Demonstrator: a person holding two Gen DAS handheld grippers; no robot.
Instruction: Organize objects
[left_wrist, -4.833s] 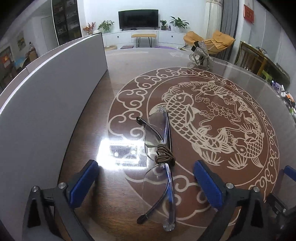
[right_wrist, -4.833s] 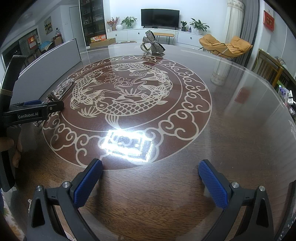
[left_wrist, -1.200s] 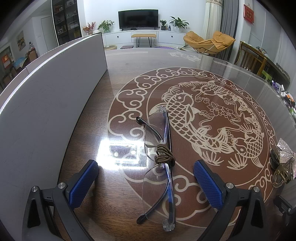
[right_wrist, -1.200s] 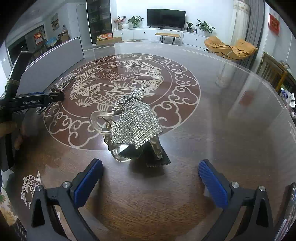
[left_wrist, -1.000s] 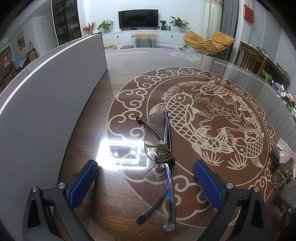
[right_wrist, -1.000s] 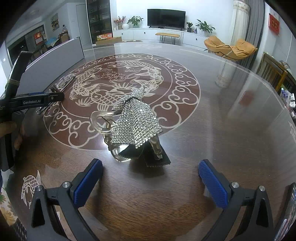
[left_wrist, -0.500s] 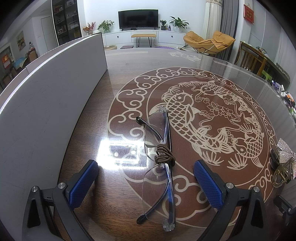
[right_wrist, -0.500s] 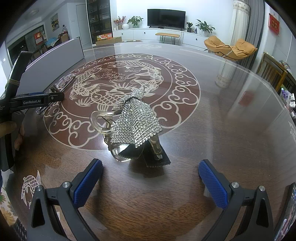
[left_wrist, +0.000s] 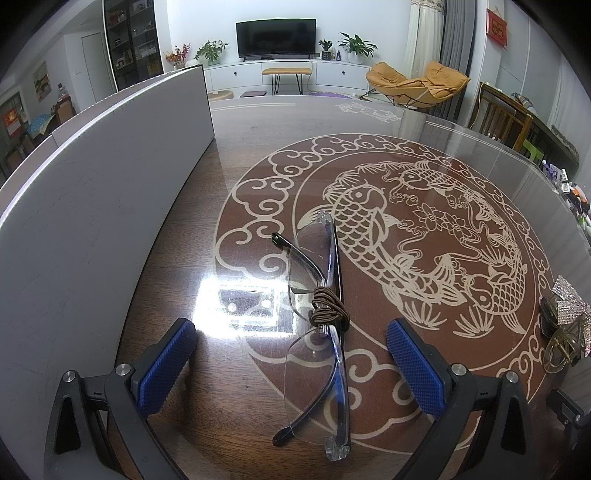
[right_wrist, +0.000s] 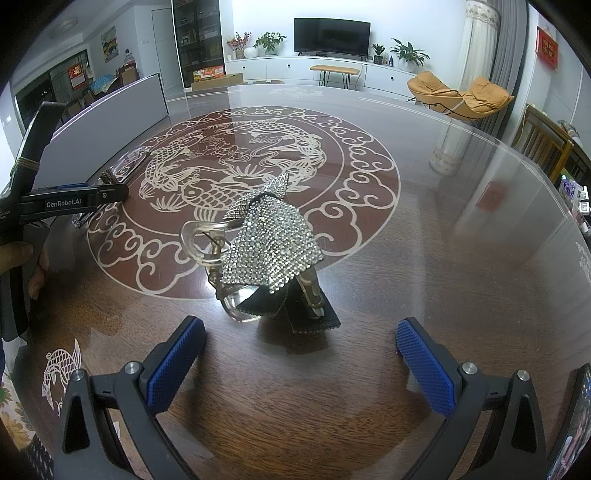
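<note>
Folded clear glasses (left_wrist: 319, 306) with a brown hair tie (left_wrist: 328, 308) wound round the bridge lie on the glass table, between the open fingers of my left gripper (left_wrist: 291, 363). A rhinestone bow hair clip (right_wrist: 267, 242) with a clear claw rests on the table just ahead of my open, empty right gripper (right_wrist: 301, 363). The clip also shows at the right edge of the left wrist view (left_wrist: 565, 325). The left gripper (right_wrist: 74, 201) and the glasses (right_wrist: 127, 164) show at the left of the right wrist view.
A long white box wall (left_wrist: 85, 206) runs along the left side of the table. The table (right_wrist: 461, 258) has a carp emblem under glass. Chairs (left_wrist: 506, 118) stand at the right edge. A phone edge (right_wrist: 570, 424) shows bottom right.
Since 4.8 s ago the rhinestone clip moved from the table's far side to just in front of my right gripper. Over the last second nothing has moved.
</note>
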